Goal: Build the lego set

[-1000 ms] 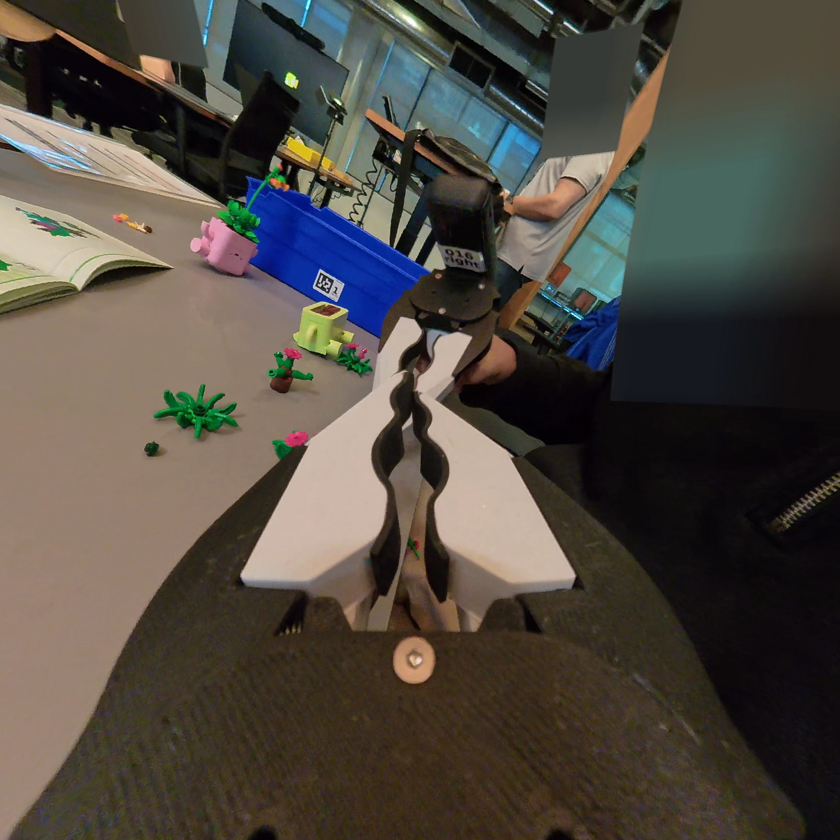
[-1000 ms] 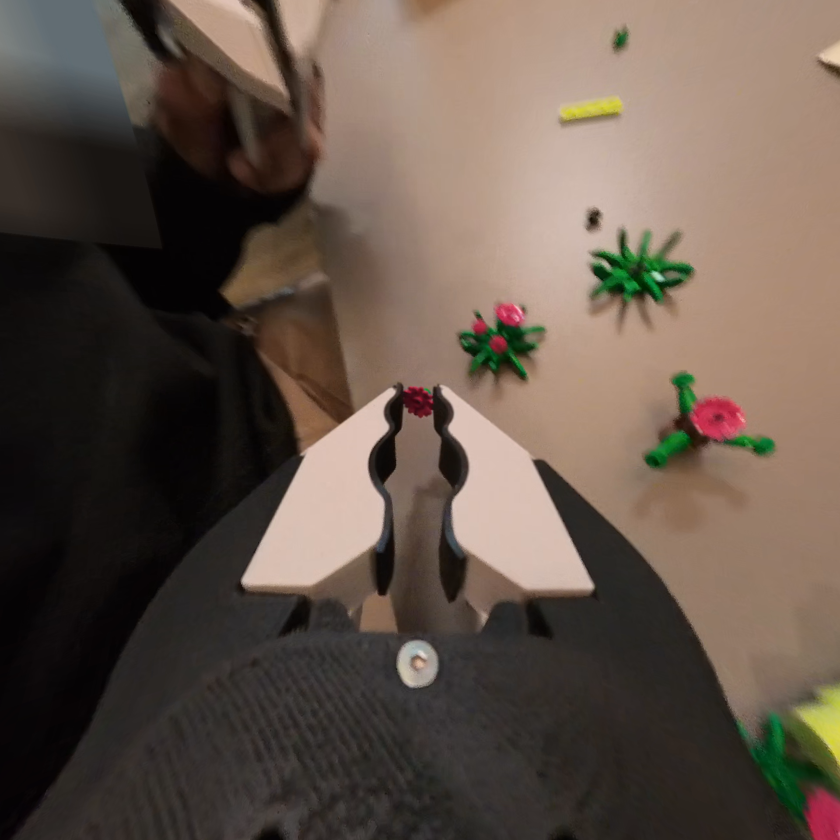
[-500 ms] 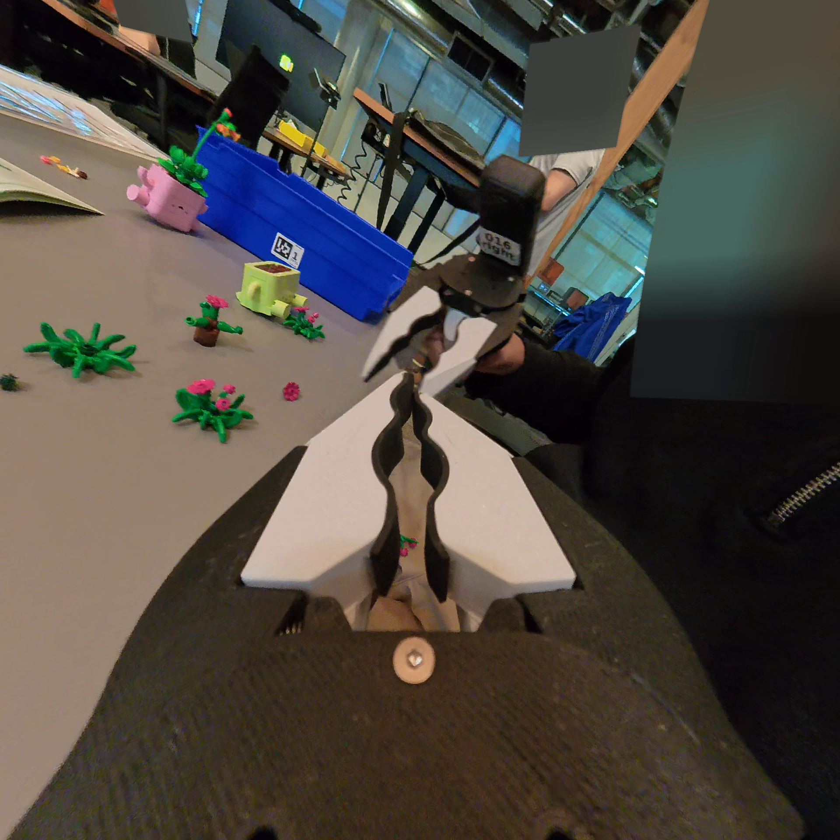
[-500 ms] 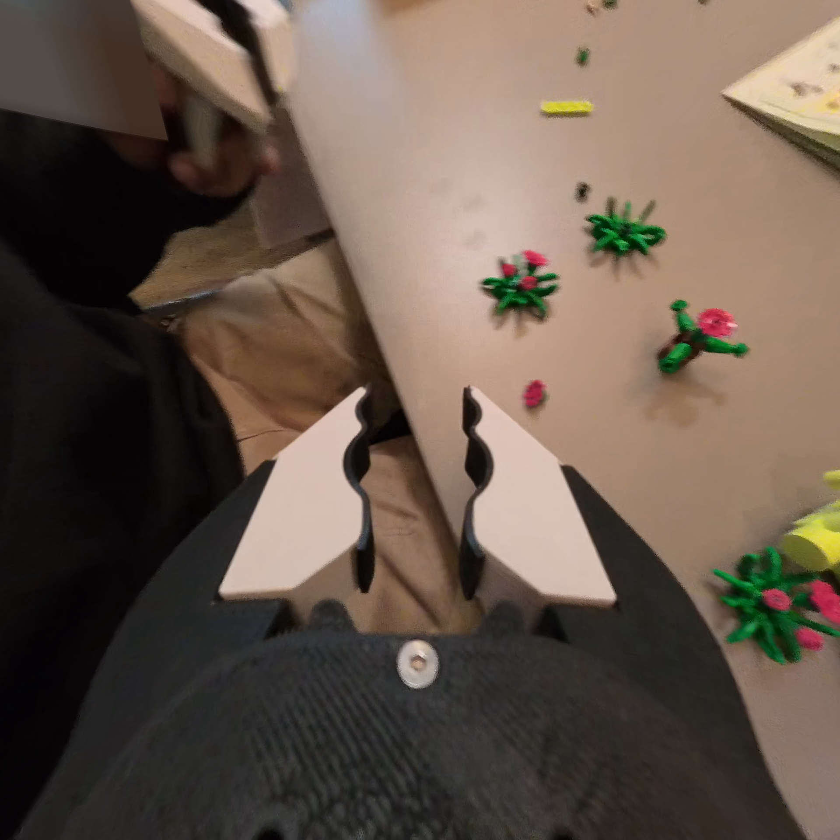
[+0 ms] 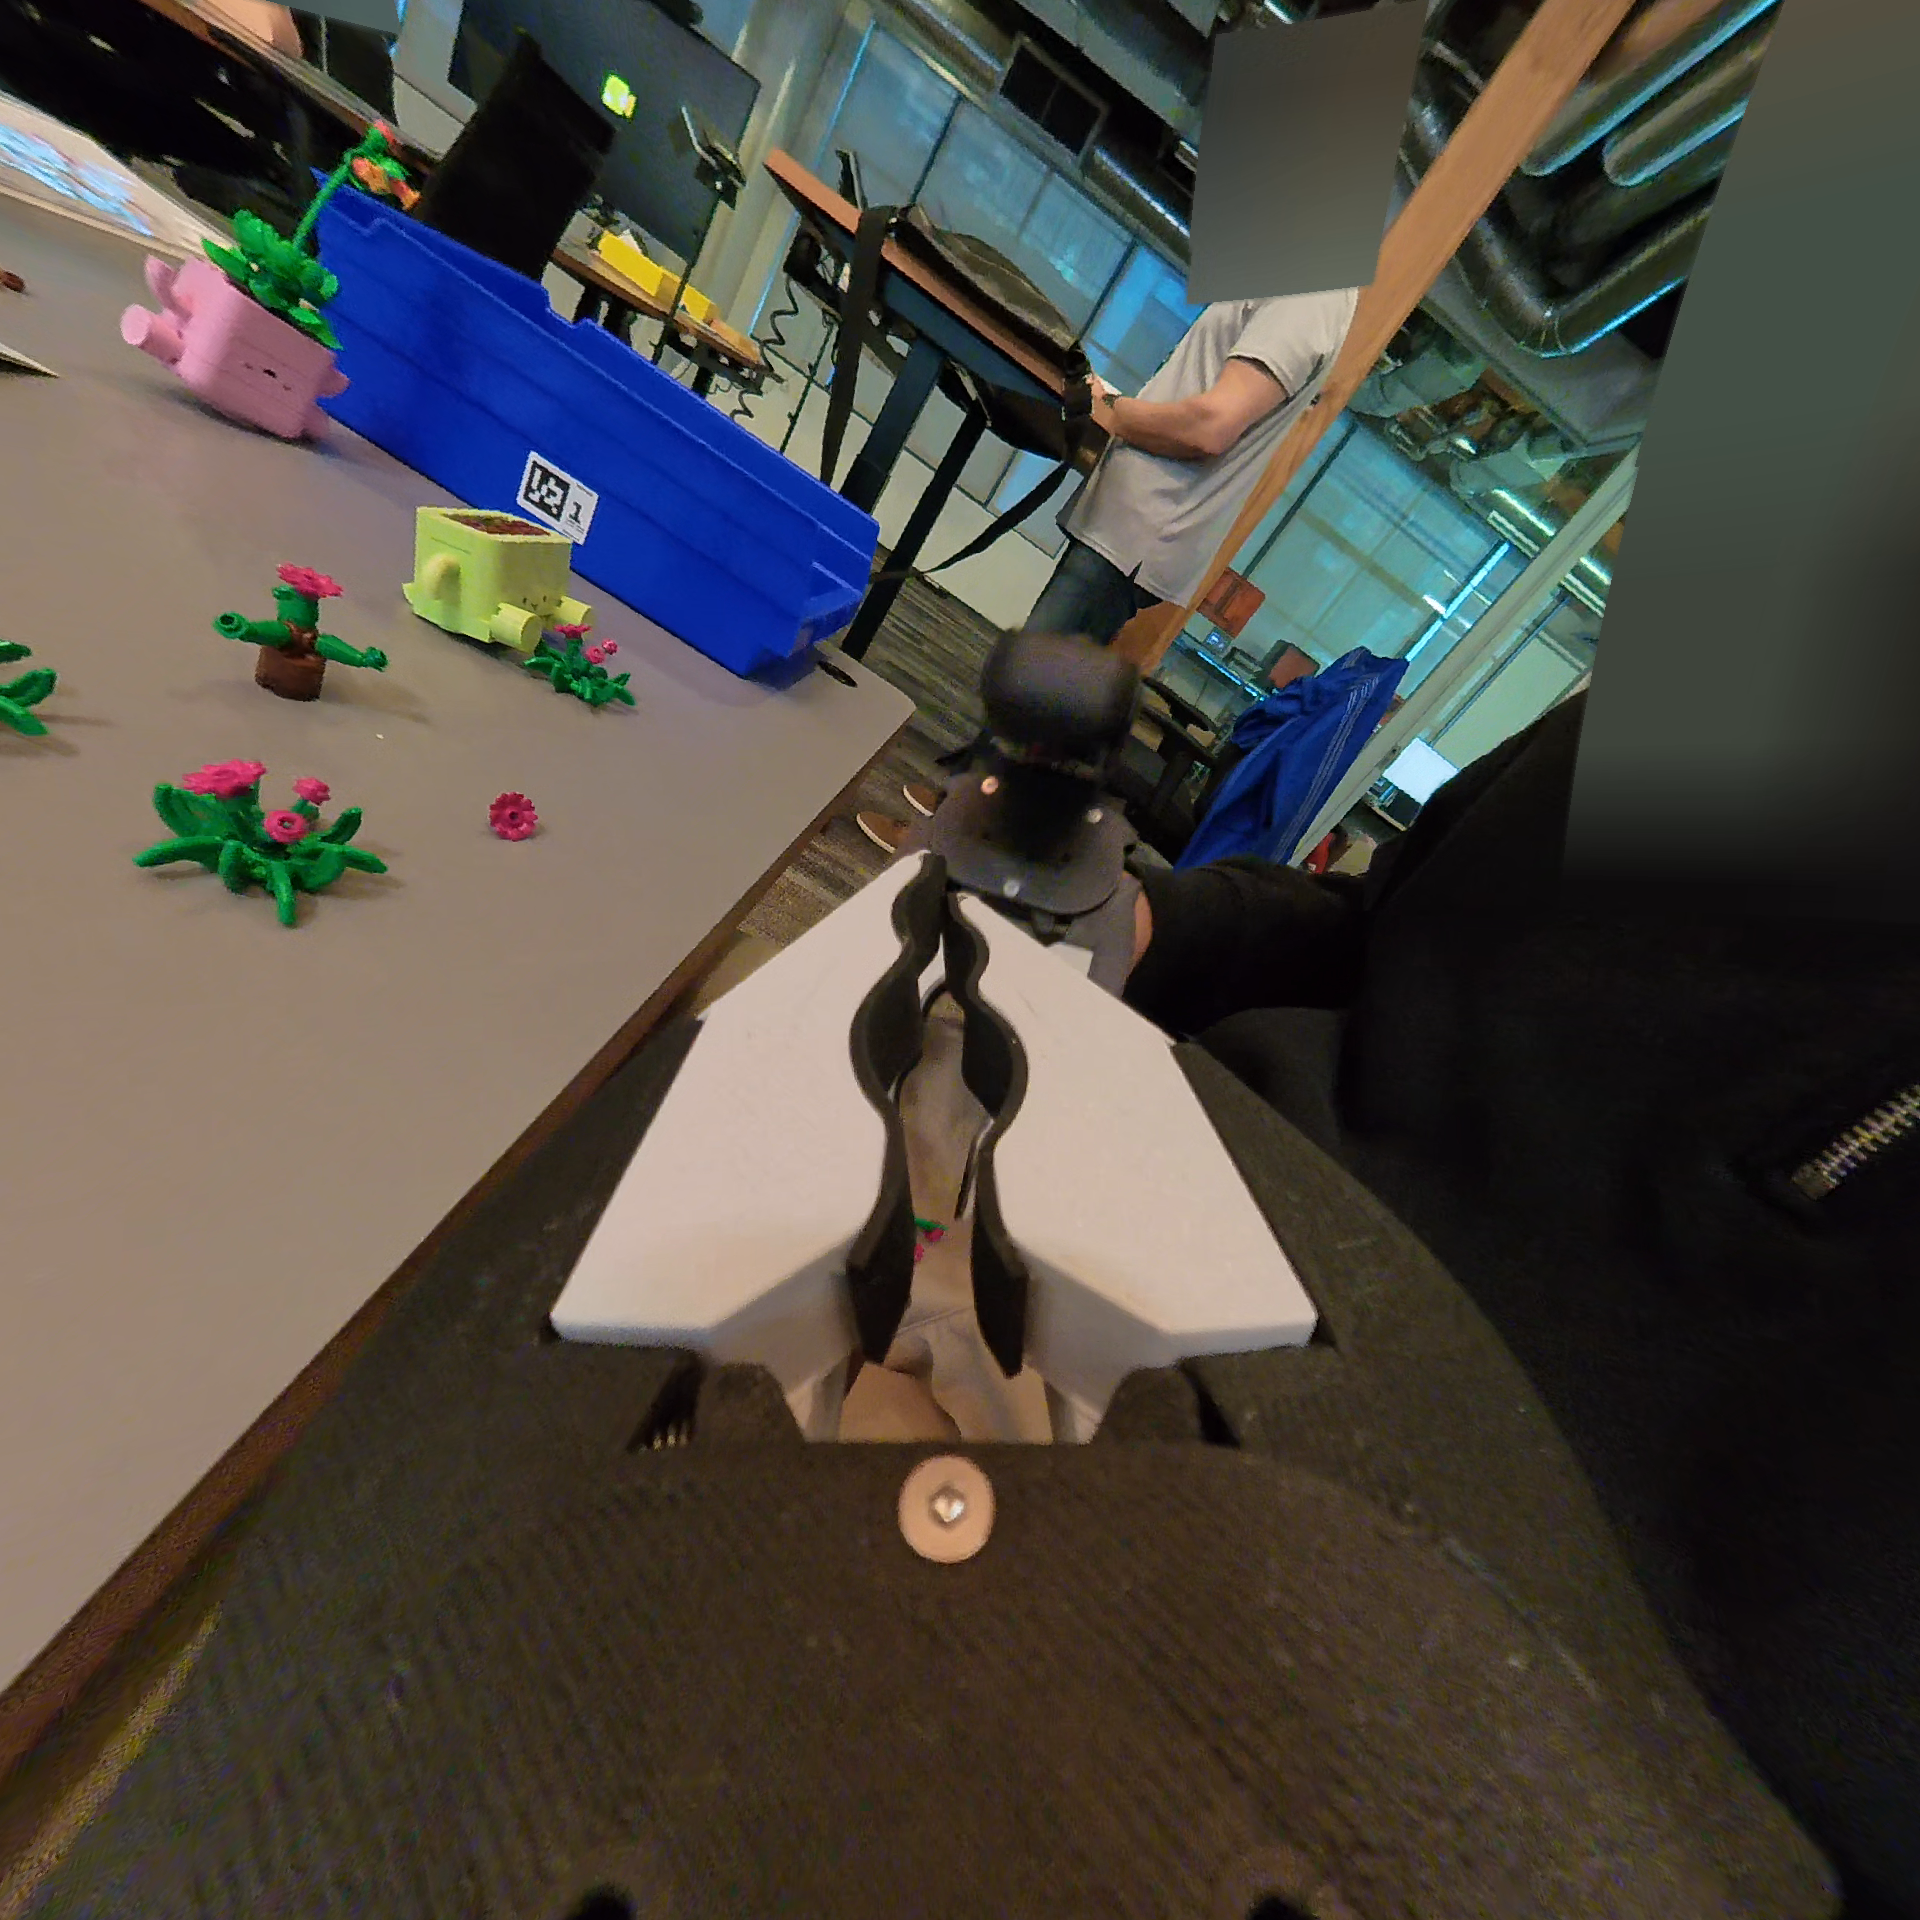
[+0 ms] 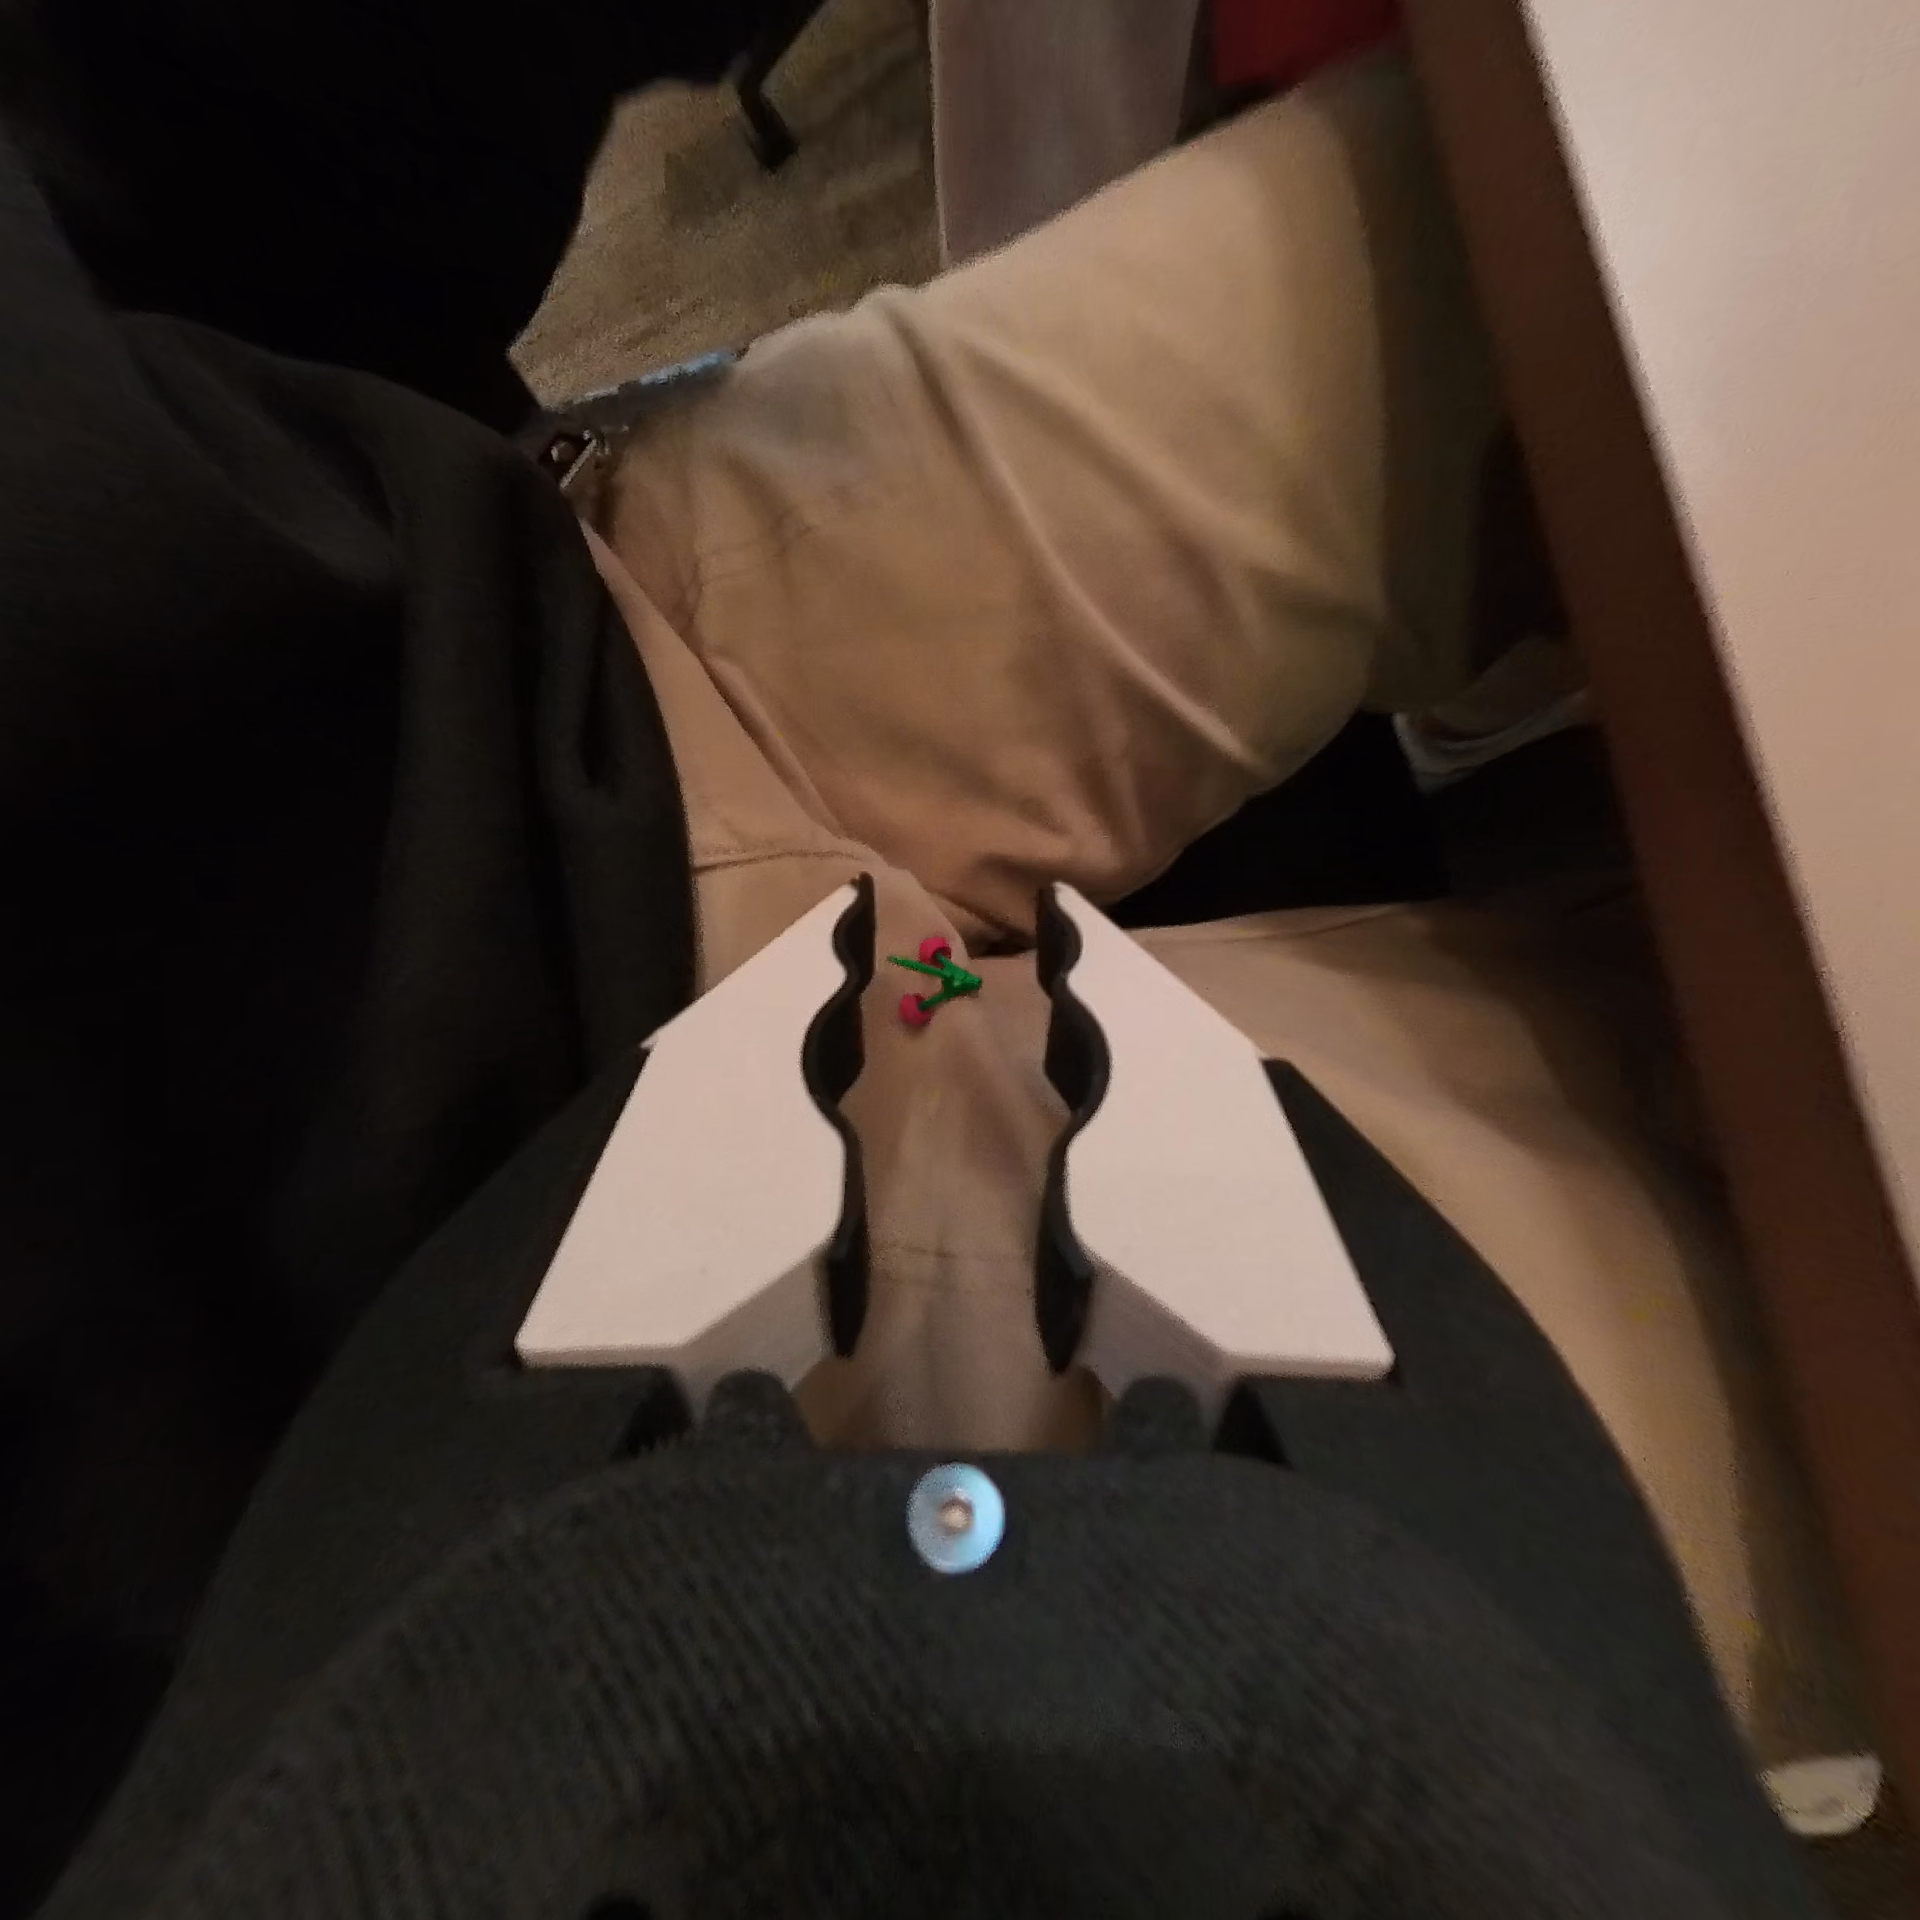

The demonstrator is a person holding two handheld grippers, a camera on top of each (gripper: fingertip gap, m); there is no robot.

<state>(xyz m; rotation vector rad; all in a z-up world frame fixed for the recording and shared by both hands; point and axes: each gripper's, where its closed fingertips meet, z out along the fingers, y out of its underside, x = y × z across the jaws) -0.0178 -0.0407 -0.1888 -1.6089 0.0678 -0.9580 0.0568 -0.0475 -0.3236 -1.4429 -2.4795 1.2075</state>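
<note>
Left wrist view: left claw [image 5: 938, 912] pressed together beside grey table [image 5: 312, 1039]; right claw [image 6: 948, 914] spread.

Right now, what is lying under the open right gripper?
Under the right gripper, a small green stem piece with two pink flowers lies on the person's beige trouser leg, below the brown table edge. The gripper's fingers hide the fabric on either side.

Grey table [image 5: 260, 1091], desks [image 5: 914, 281], big windows [image 5: 1049, 177]
</note>
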